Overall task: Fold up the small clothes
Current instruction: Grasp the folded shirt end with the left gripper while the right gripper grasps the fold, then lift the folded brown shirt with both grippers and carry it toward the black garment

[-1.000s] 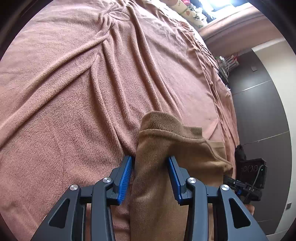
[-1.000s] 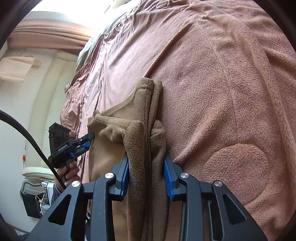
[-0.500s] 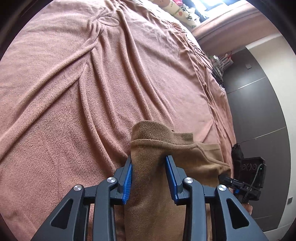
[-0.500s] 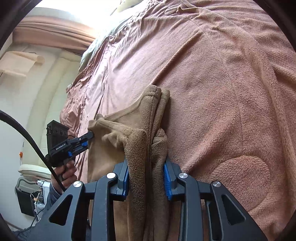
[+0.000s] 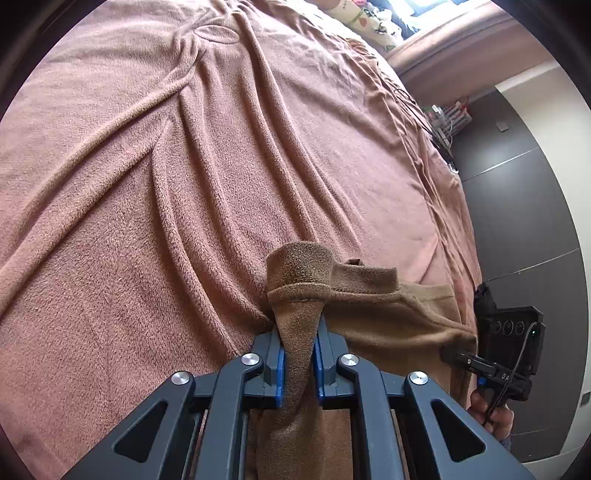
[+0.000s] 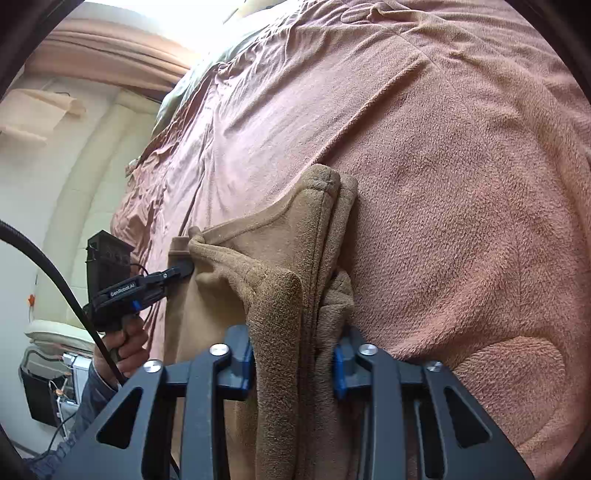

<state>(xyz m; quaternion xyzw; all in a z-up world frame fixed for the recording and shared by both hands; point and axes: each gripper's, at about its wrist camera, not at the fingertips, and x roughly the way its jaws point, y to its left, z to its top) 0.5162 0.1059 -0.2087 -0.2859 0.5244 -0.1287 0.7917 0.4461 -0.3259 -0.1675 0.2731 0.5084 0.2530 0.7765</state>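
A small brown fleece garment (image 5: 388, 314) lies on a pink-brown blanket (image 5: 184, 184). My left gripper (image 5: 299, 354) has its jaws closing on the garment's near corner, and the cloth is bunched thin between the blue pads. In the right wrist view the same garment (image 6: 258, 258) is doubled over along one side. My right gripper (image 6: 295, 362) has its jaws closing on that thick fold, which fills the gap between the pads. Each view shows the other gripper at the garment's far edge: the right gripper (image 5: 491, 369) and the left gripper (image 6: 181, 271).
The blanket (image 6: 461, 184) is creased and covers the whole bed. Dark wall panels (image 5: 524, 221) stand past the bed's edge, with cables (image 5: 439, 129) and a patterned pillow (image 5: 369, 18) farther off. A cream padded wall (image 6: 74, 184) and a black bin (image 6: 40, 387) are on the other side.
My left jaws have drawn together on the garment's corner, squeezing a broad flat fold into a narrow bunch. My right jaws have narrowed slightly on the thick fold.
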